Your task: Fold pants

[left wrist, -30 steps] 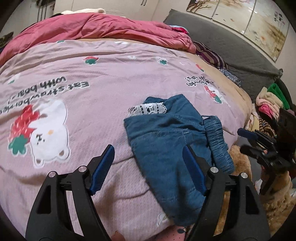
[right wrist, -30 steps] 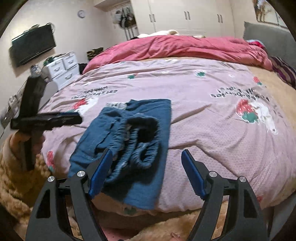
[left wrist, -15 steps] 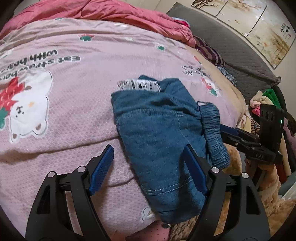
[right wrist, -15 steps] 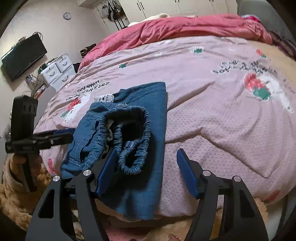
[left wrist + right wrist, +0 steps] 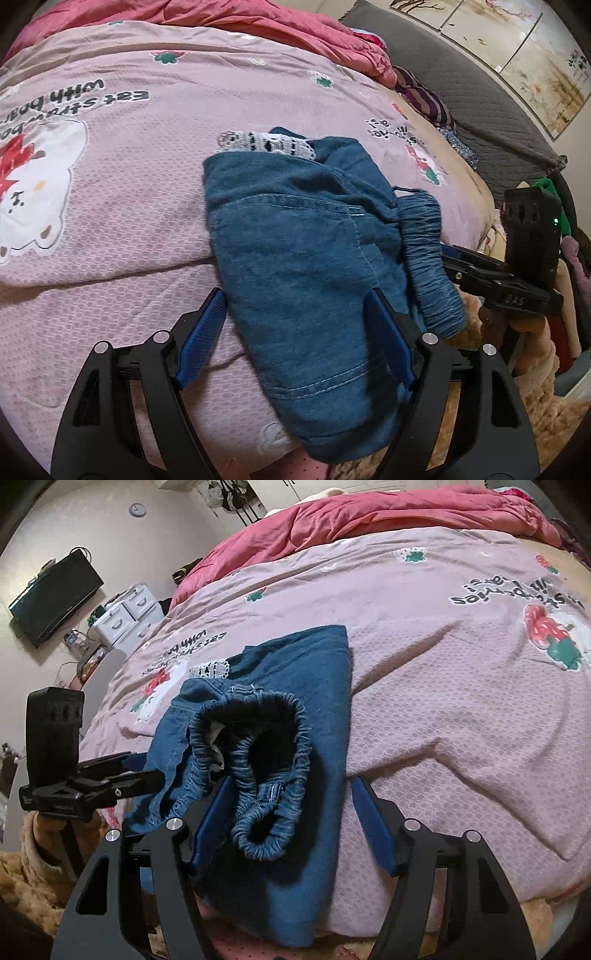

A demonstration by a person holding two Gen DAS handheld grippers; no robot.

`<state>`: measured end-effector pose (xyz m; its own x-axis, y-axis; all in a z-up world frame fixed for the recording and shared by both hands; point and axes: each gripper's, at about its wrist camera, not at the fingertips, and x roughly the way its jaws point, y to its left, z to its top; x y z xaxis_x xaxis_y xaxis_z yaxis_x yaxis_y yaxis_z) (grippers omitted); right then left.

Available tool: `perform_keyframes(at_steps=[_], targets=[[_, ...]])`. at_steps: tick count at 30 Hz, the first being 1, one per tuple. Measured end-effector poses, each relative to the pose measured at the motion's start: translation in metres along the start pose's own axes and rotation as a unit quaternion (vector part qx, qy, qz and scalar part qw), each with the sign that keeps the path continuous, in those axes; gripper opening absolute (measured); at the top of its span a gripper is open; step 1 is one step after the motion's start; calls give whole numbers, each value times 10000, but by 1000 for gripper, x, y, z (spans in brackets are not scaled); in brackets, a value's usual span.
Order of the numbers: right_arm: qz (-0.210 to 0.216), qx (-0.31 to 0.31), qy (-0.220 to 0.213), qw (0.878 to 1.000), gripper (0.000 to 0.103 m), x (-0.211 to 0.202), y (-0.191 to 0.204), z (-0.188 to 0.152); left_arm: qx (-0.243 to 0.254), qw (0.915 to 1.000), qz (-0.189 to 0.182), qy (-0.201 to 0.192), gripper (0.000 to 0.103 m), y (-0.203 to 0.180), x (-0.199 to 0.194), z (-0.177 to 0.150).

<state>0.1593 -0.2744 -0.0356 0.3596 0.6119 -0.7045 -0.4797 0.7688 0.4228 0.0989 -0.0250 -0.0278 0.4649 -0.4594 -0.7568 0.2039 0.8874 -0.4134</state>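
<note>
Blue denim pants (image 5: 295,240) lie folded near the front edge of the pink printed bedsheet (image 5: 110,184). Their elastic waistband (image 5: 266,760) gapes open on top, facing the right wrist view. My left gripper (image 5: 295,332) is open and low over the pants' seamed side, its right finger over the denim. My right gripper (image 5: 293,823) is open, and the bunched waistband lies between its blue pads without being pinched. In each view the other gripper shows at the side: the right gripper (image 5: 498,280) and the left gripper (image 5: 92,779).
A crumpled red quilt (image 5: 369,513) covers the far end of the bed. A white patterned cloth (image 5: 266,142) peeks out behind the pants. A grey padded headboard (image 5: 461,92) and a clothes pile (image 5: 546,184) stand to the right. White drawers (image 5: 129,616) and a wall TV (image 5: 55,598) are on the left. A fuzzy brown sleeve (image 5: 29,849) shows.
Both grippers have come down and in toward the pants, which now fill more of each view. The right gripper's jaws have narrowed a little around the waistband.
</note>
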Motion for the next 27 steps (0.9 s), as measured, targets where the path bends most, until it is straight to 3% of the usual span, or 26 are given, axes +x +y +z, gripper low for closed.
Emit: perform_keyframes(at_steps=[2,6,8,13,17,21,27], targets=[[67,-15,8,10000,63,2,0,1,-22,10000,-13,0,70,-2,3,0],[137,-135,-16,9998,47,0,4,0,-172,9998,42,-70,70,-4,7,0],[117,-205,-42,9997,45,-1,6,-1,-134,9998,66,-93,61,-9,8,-1],[152,-221,-110,9996,40,-1,9,-3,38,9996,221,-142,52,-17,6,0],[-134,-697,-246,9972,34,-7,27,-7,46,9994,203,-276,36,-20,1,0],[-276,-1026,-411,9935,25,-15,44,-10,82,9991,162,-370,31,-25,-4,1],[-195,-1515,-642,9862,23,-25,73,-1,164,9983,38,-563,26,-34,-21,12]])
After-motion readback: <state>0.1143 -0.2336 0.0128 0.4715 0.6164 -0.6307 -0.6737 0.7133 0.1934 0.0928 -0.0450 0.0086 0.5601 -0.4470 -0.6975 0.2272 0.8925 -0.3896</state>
